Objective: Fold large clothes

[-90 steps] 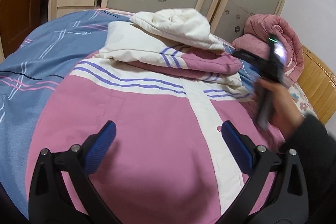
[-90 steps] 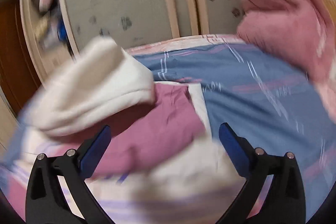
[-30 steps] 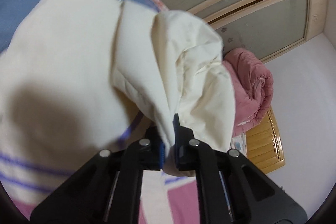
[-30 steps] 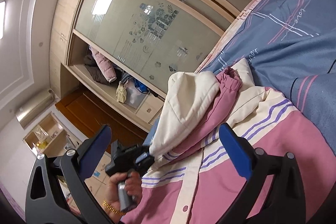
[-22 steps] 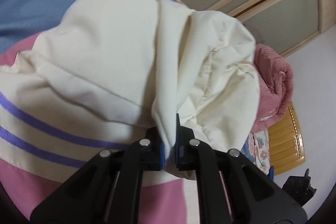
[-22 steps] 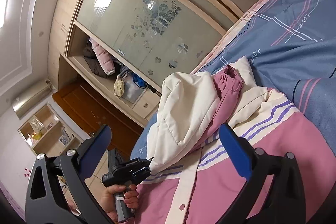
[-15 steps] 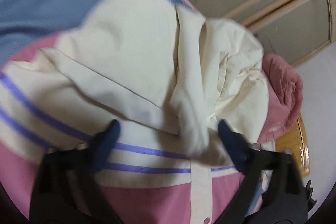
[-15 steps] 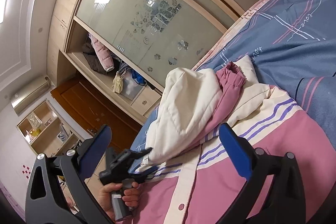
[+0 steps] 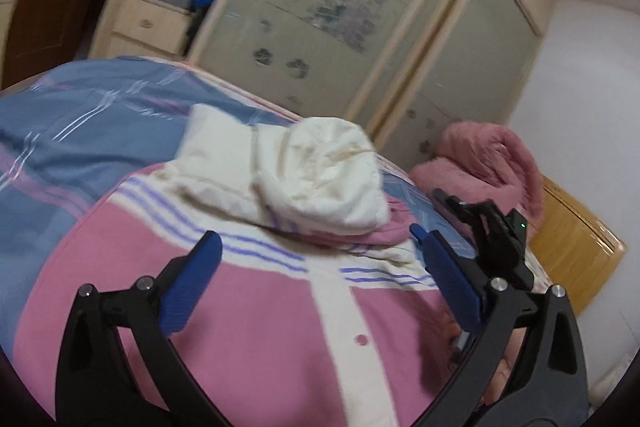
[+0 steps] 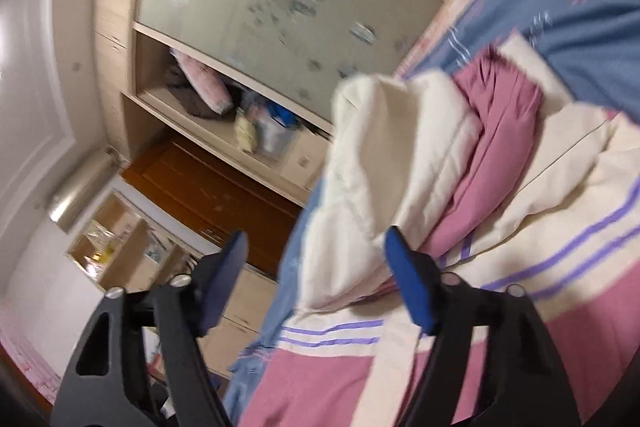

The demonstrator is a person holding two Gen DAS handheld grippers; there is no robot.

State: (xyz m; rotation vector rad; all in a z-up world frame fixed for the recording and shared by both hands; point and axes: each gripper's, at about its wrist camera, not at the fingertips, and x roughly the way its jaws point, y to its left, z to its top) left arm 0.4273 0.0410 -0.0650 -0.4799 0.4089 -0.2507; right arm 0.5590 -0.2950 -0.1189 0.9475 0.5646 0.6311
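Note:
A large pink and cream jacket (image 9: 260, 327) with purple stripes lies spread on the bed, its cream hood (image 9: 320, 183) folded down onto the chest over a tucked pink sleeve (image 10: 496, 155). My left gripper (image 9: 320, 279) is open and empty, hovering above the jacket's pink front, short of the hood. My right gripper (image 10: 316, 267) is open and empty, close to the hood's (image 10: 384, 163) edge; it also shows in the left wrist view (image 9: 492, 239) at the jacket's right side.
The jacket lies on a blue striped bedsheet (image 9: 72, 131). A rolled pink quilt (image 9: 484, 163) sits at the bed's far right by a wooden headboard (image 9: 576, 251). A wardrobe with frosted sliding doors (image 9: 328, 11) and open shelves (image 10: 224, 115) stands behind the bed.
My left gripper has let go of the cream hood and pulled back above the jacket's front, now open. The hood lies folded on the chest. My right gripper has swung in close to the hood.

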